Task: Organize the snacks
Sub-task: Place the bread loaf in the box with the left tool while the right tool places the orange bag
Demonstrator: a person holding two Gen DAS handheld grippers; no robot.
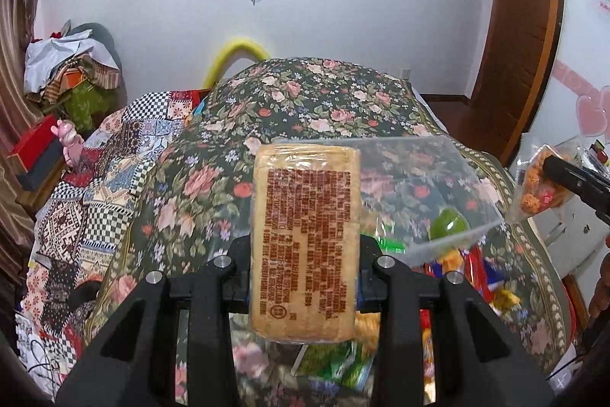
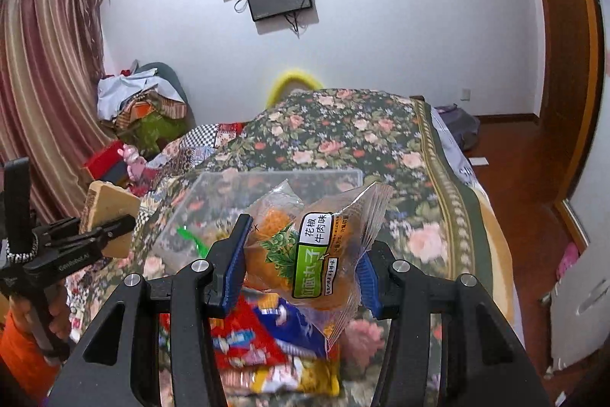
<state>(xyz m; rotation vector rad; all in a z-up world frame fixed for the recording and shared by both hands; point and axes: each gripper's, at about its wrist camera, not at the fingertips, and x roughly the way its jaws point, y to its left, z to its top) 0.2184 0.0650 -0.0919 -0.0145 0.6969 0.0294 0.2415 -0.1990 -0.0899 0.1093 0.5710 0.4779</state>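
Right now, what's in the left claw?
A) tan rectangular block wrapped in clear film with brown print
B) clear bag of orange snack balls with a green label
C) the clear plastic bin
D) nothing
A. In the left wrist view the left claw is clamped on the tan wrapped block with brown print; the right wrist view shows the same block from the side, while the orange snack bag sits in the right claw.

Floral bed [image 2: 381, 147]: clear bin [image 2: 267, 185], snack packs [image 2: 259, 342].
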